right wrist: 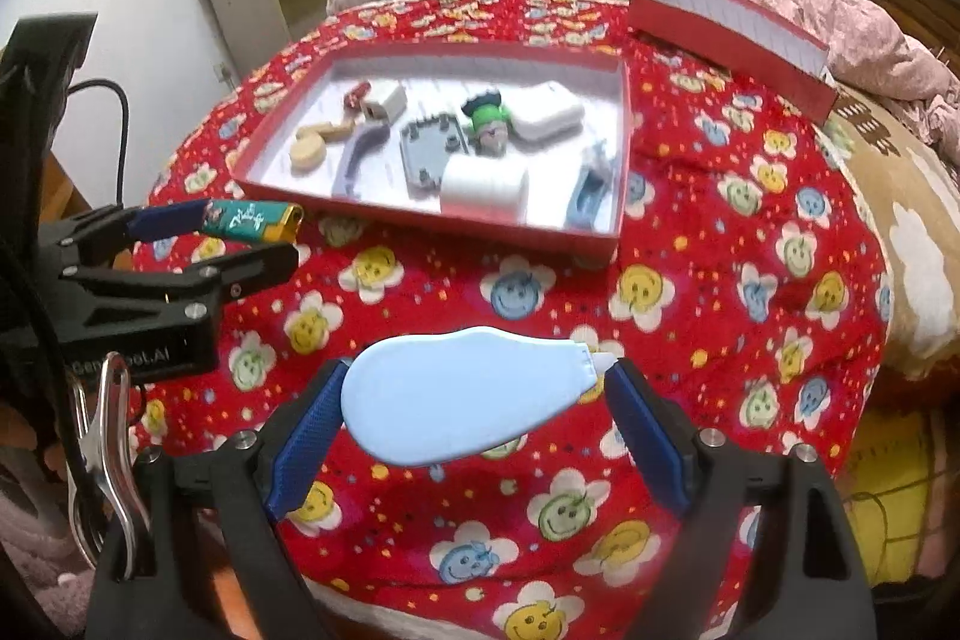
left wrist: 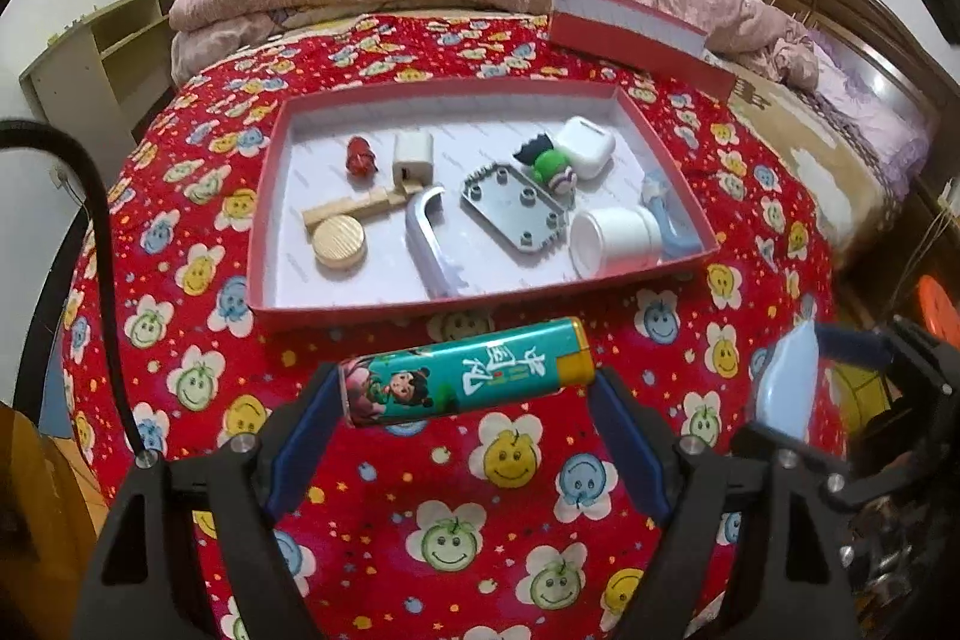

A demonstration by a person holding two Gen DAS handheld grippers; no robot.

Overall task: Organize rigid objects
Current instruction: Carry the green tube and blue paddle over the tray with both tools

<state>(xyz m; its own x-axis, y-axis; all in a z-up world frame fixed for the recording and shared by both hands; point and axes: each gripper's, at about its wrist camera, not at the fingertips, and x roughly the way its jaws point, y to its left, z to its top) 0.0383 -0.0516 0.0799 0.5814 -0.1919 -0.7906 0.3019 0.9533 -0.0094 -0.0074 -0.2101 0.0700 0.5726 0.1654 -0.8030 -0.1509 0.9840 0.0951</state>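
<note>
Two grippers above a bed with a red flowered cover (left wrist: 510, 466), each carrying one item toward the red box (left wrist: 264, 196). The left gripper (left wrist: 467, 391) holds a lighter (left wrist: 468, 379) lengthwise, its jaws set wide with a pad pressed on each end, in the air just short of the box's near edge. The right gripper (right wrist: 477, 403) likewise clamps a pale blue correction-tape case (right wrist: 462, 394) end to end, over the cover and farther back from the near edge.

The lighter appears light, stiff and glossy; held only at its ends it may pivot or slip, so a hold across its flat sides would probably be surer. The tape case looks like a hollow, light plastic shell with a smooth, tapering outline; its narrow tip gives the pad little to bear on, and the broad middle seems the safer place. The box already holds about ten small items, with open floor along its near edge.
</note>
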